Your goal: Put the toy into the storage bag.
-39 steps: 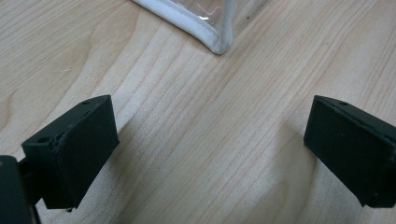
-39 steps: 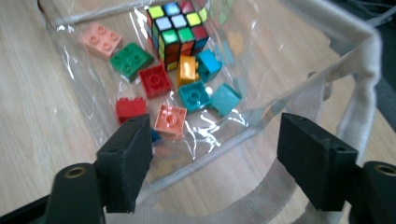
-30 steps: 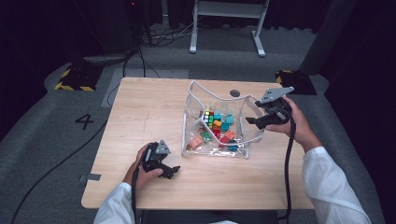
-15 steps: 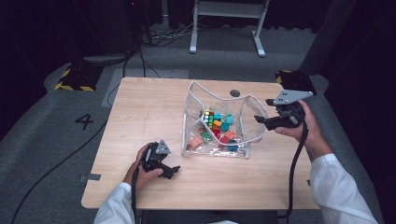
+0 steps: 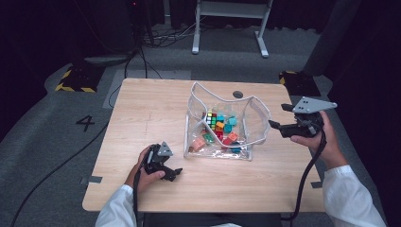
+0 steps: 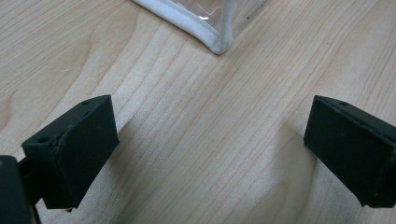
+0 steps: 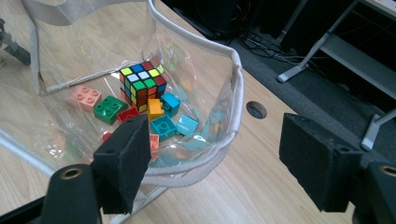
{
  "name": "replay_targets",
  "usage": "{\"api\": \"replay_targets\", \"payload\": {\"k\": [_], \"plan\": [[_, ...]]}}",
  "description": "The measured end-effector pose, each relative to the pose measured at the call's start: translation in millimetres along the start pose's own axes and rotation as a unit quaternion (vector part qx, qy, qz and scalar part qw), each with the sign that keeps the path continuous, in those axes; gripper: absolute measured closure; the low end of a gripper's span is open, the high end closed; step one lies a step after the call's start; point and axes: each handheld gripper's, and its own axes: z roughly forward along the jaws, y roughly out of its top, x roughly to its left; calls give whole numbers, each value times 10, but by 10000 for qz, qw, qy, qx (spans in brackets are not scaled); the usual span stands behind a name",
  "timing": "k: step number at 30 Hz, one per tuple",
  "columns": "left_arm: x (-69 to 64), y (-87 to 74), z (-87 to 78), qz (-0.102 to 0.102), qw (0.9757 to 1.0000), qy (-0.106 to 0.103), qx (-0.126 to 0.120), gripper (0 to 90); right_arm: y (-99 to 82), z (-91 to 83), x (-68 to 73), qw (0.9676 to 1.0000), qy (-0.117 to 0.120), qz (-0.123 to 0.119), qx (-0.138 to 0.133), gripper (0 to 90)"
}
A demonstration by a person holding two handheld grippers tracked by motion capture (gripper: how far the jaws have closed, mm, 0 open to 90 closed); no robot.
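A clear plastic bag point(image 5: 257, 118) with white trim stands open on the middle of the wooden table point(image 5: 142, 109). Inside lie a Rubik's cube point(image 5: 211, 119) and several coloured bricks point(image 5: 227, 130). My right gripper point(image 5: 279, 116) hovers open just right of the bag, its jaws pointing at the bag's right rim point(image 7: 236, 88). Past this gripper point(image 7: 219, 149) I see the Rubik's cube point(image 7: 142, 84), a green brick point(image 7: 109, 108) and a pink brick point(image 7: 84, 97). My left gripper point(image 5: 176, 172) rests open on the table, left of the bag's near corner point(image 6: 217, 42), with nothing between the jaws of the gripper point(image 6: 212, 135).
A round cable hole point(image 5: 238, 94) sits in the table behind the bag, also the cable hole point(image 7: 256, 109) beyond the rim. Bare wood point(image 5: 142, 109) spreads left of the bag. A metal stand point(image 5: 227, 28) and cables lie on the floor beyond the table.
My right gripper has drawn back to the right, away from the bag's right rim. The left gripper has stayed in place on the table.
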Motion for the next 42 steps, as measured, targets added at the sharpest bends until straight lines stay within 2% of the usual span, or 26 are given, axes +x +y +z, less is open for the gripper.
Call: {"api": "replay_targets", "payload": {"k": [3,10,13,19,29,42], "plan": [[0,0,0,1,10000,2,-2,29,-51,-47,10,10000,-92,25,-25,258],[0,0,0,-2,10000,0,-2,29,-192,-123,30,9998,-134,121,-103,259],[0,0,0,-2,10000,0,-1,29,-265,-146,29,9996,-140,238,-103,259],[0,0,0,-2,10000,0,-2,29,-401,-138,43,9995,-177,267,-14,259],[0,0,1,4,10000,0,-7,29,-756,4,96,9986,-143,316,407,257],[1,0,1,6,10000,2,-7,29,-1170,153,175,9949,-107,365,934,249]]}}
